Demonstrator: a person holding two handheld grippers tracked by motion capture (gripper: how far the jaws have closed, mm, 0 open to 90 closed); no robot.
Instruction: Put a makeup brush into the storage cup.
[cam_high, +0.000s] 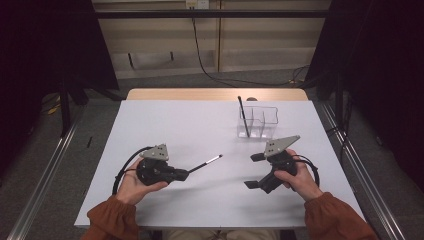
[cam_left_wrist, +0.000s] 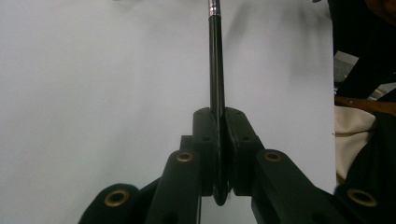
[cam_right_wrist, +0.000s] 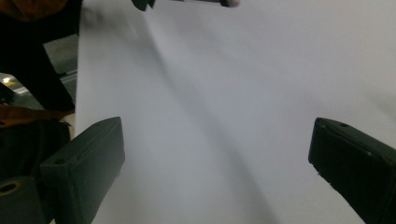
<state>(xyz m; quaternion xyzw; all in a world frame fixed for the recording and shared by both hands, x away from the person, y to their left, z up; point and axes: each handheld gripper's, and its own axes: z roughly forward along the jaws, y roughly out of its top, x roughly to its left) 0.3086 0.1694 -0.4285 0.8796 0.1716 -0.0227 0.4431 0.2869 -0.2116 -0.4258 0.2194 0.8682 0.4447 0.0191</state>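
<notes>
My left gripper (cam_high: 186, 174) is shut on the rear end of a black pen (cam_high: 205, 164), whose silver tip points right and slightly away over the white table. In the left gripper view the pen (cam_left_wrist: 216, 70) runs straight up from between the closed jaws of the left gripper (cam_left_wrist: 220, 122). To the right, my right gripper (cam_high: 255, 171) is held open, its jaws wide apart with nothing between them. In its own view the right gripper (cam_right_wrist: 217, 140) frames bare white tabletop. A second black pen (cam_high: 243, 116) stands upright in a clear divided holder (cam_high: 265, 120).
The white tabletop (cam_high: 180, 125) spreads between both hands and the holder, which stands at the far right. A wooden strip (cam_high: 215, 94) borders the far edge. Metal rails (cam_high: 45, 175) run along the floor on both sides. A cable (cam_high: 205, 65) hangs beyond the table.
</notes>
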